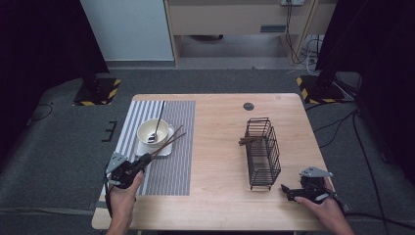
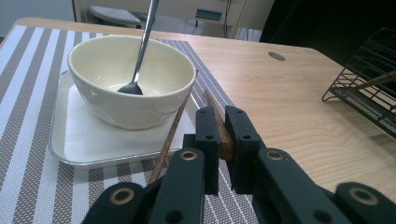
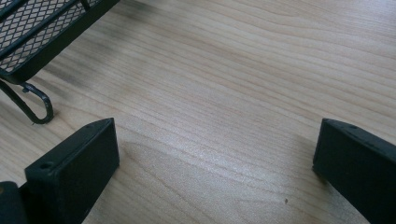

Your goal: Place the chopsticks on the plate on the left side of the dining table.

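At the mat's seven o'clock corner, the left gripper (image 2: 218, 135) is clamped on one wooden chopstick (image 2: 215, 114); its mate (image 2: 172, 135) leans on the bowl (image 2: 131, 79). Judged light, stiff, prone to pivot, so grip mid-shaft. Right gripper (image 3: 215, 163) stands parted at four o'clock; open tabletop (image 1: 220, 147) leads to the wire rack (image 1: 263, 152).

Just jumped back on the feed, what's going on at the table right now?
The left gripper is shut on one brown chopstick beside the bowl, near the tray's edge on the striped mat. A second chopstick leans against the bowl, and a spoon stands in it. The right gripper rests open on the bare table by the wire rack, holding nothing. Something brown already sits in the rack.
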Demonstrator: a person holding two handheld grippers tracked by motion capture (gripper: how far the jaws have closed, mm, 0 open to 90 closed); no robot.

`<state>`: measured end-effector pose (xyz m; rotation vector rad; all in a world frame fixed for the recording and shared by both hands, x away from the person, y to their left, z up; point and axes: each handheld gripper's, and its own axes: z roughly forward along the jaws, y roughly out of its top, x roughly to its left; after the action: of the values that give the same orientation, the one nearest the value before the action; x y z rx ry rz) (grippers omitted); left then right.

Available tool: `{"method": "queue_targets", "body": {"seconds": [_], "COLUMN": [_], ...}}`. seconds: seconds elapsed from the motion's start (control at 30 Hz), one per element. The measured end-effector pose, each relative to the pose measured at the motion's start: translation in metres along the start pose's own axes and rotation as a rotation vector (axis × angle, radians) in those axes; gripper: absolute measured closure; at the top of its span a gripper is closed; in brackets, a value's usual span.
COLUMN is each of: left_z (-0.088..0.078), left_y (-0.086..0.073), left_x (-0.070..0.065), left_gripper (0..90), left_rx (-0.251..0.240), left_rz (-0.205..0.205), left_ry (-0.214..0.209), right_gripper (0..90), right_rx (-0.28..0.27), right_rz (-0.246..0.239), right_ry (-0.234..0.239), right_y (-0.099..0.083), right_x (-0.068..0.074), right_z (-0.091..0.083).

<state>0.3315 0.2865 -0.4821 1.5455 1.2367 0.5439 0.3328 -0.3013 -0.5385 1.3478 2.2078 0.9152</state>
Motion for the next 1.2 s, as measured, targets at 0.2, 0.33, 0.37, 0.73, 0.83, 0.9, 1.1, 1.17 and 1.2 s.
{"method": "queue_targets", "body": {"seconds": [0.2, 0.33, 0.37, 0.73, 0.83, 0.9, 1.1, 1.17, 1.2], "left_z": [-0.002, -0.002, -0.002, 0.004, 0.005, 0.006, 0.010, 0.010, 0.010], "left_y": [-0.002, -0.006, -0.006, -0.016, -0.018, -0.019, -0.024, -0.024, -0.025], "left_x": [0.003, 0.005, 0.005, 0.014, 0.017, 0.018, 0.023, 0.023, 0.023], "left_gripper": [83.9, 83.9, 83.8, 83.7, 83.5, 83.5, 83.4, 83.3, 83.3], "left_rx": [0.009, 0.041, 0.048, 0.137, 0.160, 0.171, 0.217, 0.224, 0.227], "left_rz": [0.003, 0.010, 0.008, -0.047, -0.061, -0.064, -0.101, -0.102, -0.102], "left_ry": [0.013, 0.005, 0.004, -0.010, -0.011, -0.014, -0.044, -0.042, -0.042], "right_gripper": [0.2, 0.2, 0.2, 0.2, 0.2, 0.2, 0.2, 0.2, 0.2], "right_rx": [0.000, 0.000, 0.000, 0.000, 0.000, 0.000, 0.000, 0.000, 0.000], "right_rz": [0.000, 0.000, -0.001, 0.001, 0.001, 0.000, 0.001, 0.000, 0.001], "right_ry": [0.000, 0.000, 0.000, -0.001, -0.001, -0.001, -0.001, -0.001, -0.001], "right_y": [0.000, 0.000, 0.000, 0.000, 0.000, 0.000, 0.000, 0.000, 0.000], "right_x": [0.000, 0.000, 0.000, 0.000, 0.000, 0.000, 0.000, 0.000, 0.000], "right_z": [0.000, 0.000, 0.000, 0.000, 0.000, 0.000, 0.000, 0.000, 0.000]}}
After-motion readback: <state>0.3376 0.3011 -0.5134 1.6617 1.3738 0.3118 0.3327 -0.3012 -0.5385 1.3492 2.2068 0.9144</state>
